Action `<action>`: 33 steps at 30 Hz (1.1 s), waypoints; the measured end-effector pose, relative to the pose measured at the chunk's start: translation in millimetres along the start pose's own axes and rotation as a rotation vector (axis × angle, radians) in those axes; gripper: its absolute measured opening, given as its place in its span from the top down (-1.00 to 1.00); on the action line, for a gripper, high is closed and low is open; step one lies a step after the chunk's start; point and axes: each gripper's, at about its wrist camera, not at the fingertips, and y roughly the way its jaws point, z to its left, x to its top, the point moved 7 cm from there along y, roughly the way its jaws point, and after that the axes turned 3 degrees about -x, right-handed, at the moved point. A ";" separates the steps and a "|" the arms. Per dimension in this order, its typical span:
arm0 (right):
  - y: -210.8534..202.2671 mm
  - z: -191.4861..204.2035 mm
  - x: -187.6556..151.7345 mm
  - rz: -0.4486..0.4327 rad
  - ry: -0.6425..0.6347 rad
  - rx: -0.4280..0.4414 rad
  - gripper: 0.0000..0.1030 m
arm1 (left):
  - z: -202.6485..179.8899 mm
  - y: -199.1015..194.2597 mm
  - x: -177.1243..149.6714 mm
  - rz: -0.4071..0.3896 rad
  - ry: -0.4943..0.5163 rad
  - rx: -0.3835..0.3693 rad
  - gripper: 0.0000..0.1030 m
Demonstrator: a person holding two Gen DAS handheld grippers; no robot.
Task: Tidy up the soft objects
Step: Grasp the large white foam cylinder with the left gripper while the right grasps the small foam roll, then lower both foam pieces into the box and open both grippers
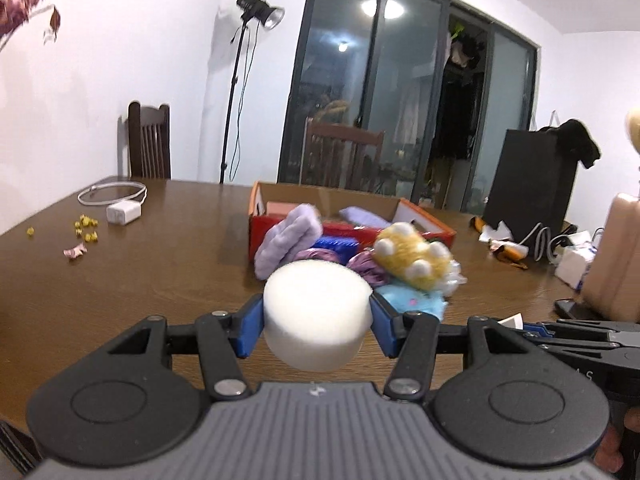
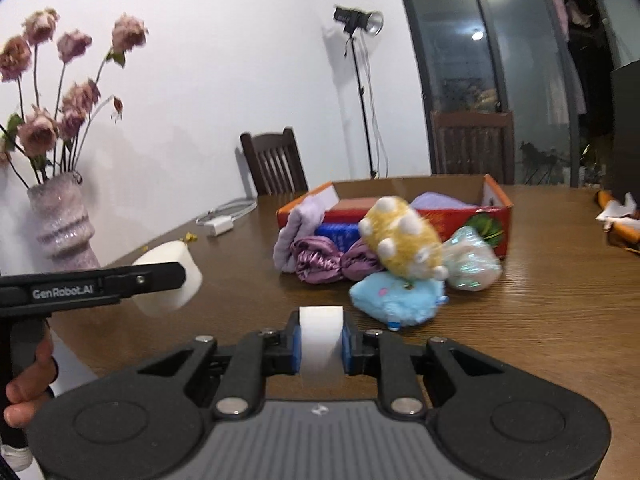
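My left gripper (image 1: 316, 322) is shut on a white round foam block (image 1: 316, 312), held above the brown table. In the right wrist view the same left gripper (image 2: 180, 276) comes in from the left with that block (image 2: 168, 300). My right gripper (image 2: 321, 346) is shut on a narrower white foam piece (image 2: 321, 336), squeezed between its blue pads. Beyond both lies a pile of soft things: a yellow plush with white dots (image 2: 402, 236), a light-blue plush (image 2: 396, 296), purple satin scrunchies (image 2: 320, 260), a lavender cloth (image 1: 288, 240). Behind the pile stands an open red cardboard box (image 2: 456, 216).
A vase of dried flowers (image 2: 64, 220) stands at the table's left edge. A white charger with its cable (image 1: 122, 212) and yellow scraps (image 1: 86, 228) lie at the far left. A black box (image 1: 532, 184), a pink case (image 1: 616, 256) and a phone (image 1: 568, 308) crowd the right side.
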 end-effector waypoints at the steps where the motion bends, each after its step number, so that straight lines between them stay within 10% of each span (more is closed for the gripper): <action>1: -6.3 -0.2 -0.2 -0.009 0.001 -0.004 0.65 | -3.3 -4.0 0.9 -0.007 0.004 -0.002 -0.10; 19: -16.5 -21.4 51.8 -0.108 -0.044 -0.017 0.65 | -6.9 20.0 50.2 -0.089 0.076 -0.028 -0.10; 33: 203.3 -80.3 189.5 0.110 -0.026 0.068 0.65 | 49.7 256.9 135.4 0.207 0.072 -0.064 -0.10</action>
